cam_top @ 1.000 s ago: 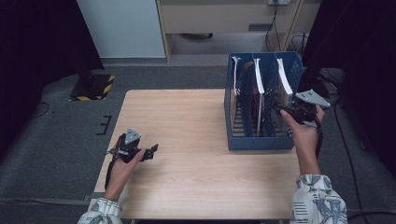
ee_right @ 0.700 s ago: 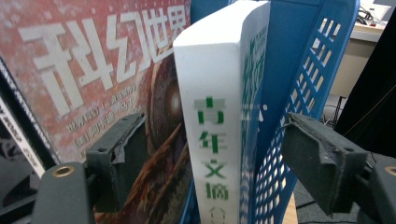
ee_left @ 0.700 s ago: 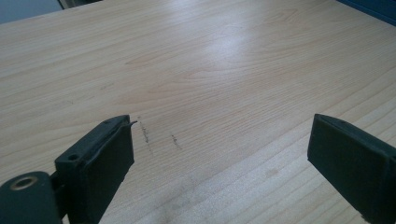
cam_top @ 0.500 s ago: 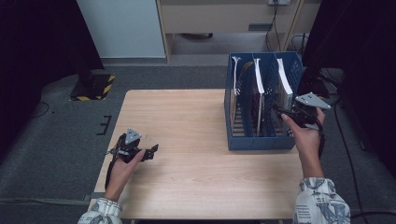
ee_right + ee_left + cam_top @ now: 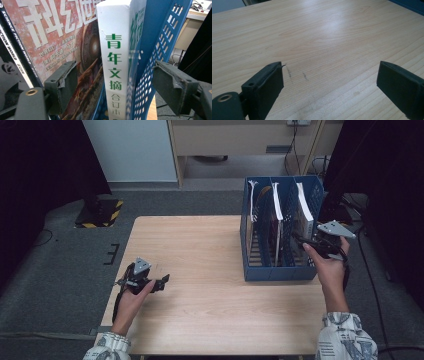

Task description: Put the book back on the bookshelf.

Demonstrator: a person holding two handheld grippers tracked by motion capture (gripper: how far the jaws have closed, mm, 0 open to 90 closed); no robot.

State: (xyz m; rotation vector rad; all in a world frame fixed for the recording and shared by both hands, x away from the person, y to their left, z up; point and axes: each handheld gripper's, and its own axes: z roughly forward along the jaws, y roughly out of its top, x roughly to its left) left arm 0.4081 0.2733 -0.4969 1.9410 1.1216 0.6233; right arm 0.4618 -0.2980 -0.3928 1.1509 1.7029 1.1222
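Note:
A blue file rack (image 5: 280,272) with three compartments stands on the right part of the wooden table (image 5: 210,250). A thick white-spined book (image 5: 303,207) with green characters stands upright in its right compartment. My right gripper (image 5: 299,240) is at that compartment. In the right gripper view it (image 5: 117,85) is open, and the white book (image 5: 113,50) and the rack's perforated side wall (image 5: 160,37) stand between its jaws without the pads pressing on them. My left gripper (image 5: 164,281) rests low over the table's left side, open (image 5: 329,82) with only bare wood between its jaws.
A red-covered magazine (image 5: 62,32) stands beside the white book, and a dark one (image 5: 10,67) is further left. More white-edged volumes (image 5: 276,202) fill the other compartments. Grey floor, a cabinet (image 5: 240,135) and cables (image 5: 365,270) surround the table.

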